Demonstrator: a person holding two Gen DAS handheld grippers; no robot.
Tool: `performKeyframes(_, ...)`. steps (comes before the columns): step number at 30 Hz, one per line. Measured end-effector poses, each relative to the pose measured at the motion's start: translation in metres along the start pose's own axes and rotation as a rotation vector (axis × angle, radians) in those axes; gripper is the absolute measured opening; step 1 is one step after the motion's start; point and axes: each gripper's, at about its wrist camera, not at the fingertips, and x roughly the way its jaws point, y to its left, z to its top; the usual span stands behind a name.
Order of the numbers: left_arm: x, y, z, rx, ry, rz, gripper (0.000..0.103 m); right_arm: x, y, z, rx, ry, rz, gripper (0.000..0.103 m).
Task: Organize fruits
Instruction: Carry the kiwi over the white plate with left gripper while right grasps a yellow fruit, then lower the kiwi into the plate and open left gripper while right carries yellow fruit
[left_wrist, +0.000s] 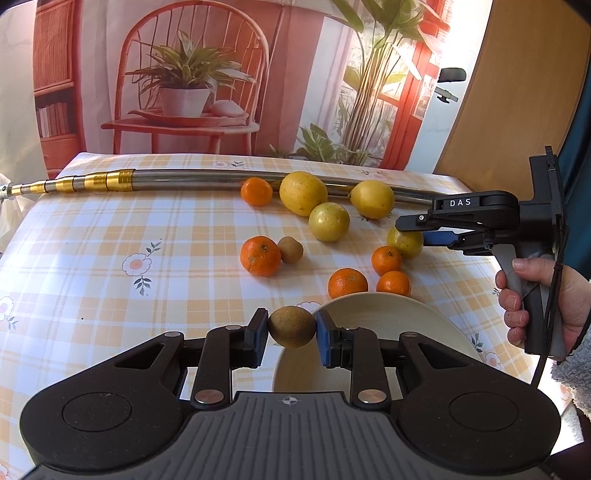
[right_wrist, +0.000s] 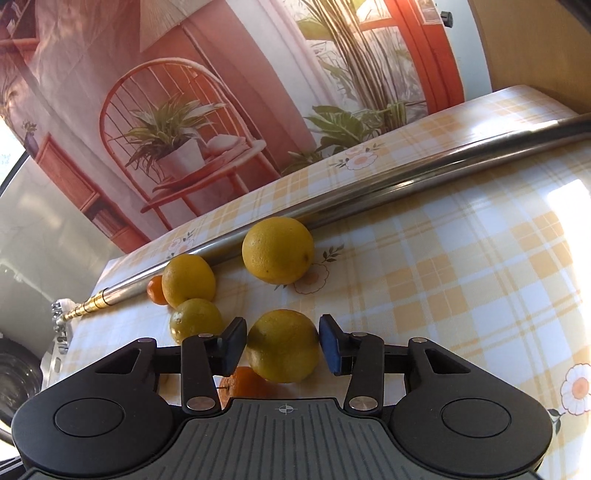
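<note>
Now kiwi (left_wrist: 291, 326) pinched between fingers (left_wrist: 258, 334).

Both grippers level and low, fingers pointing forward

The left gripper (left_wrist: 291, 328) is clamped, its pads pressing both sides of what it holds. The right gripper (right_wrist: 282, 341) stands wider, pads (right_wrist: 330, 345) flanking (contact unclear). A hand (left_wrist: 532, 295) with a fuzzy sleeve grips the right handle at the far right.
</note>
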Motion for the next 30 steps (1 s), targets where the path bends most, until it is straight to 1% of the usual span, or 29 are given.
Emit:
performKeyframes(5, 0.002, -0.001, 0.000, 0.001, 0.004, -0.008, 0.029, -0.012, -0.003, -0.007, -0.009, 0.022, 0.015, 0.040)
performKeyframes(9, 0.002, -0.001, -0.001, 0.004, 0.007, -0.009, 0.029, -0.009, -0.006, -0.008, 0.007, 0.025, 0.015, 0.047)
performKeyframes(13, 0.001, -0.001, -0.001, 0.005, 0.006, -0.010, 0.029, -0.002, -0.012, -0.008, 0.043, 0.025, 0.038, 0.047)
performKeyframes(16, 0.001, 0.000, -0.002, 0.001, 0.010, -0.012, 0.029, 0.002, -0.013, -0.010, 0.060, 0.045, 0.049, 0.043)
performKeyframes(20, 0.001, 0.000, -0.002, 0.003, 0.009, -0.014, 0.029, 0.001, -0.013, -0.013, 0.070, 0.035, 0.048, 0.042)
performKeyframes(26, 0.000, 0.001, -0.003, -0.003, 0.015, -0.021, 0.029, -0.017, -0.002, -0.019, -0.028, -0.011, -0.009, 0.042)
performKeyframes(30, 0.000, 0.000, -0.005, -0.003, 0.029, -0.036, 0.029, -0.038, 0.014, -0.030, -0.165, -0.037, -0.020, 0.042)
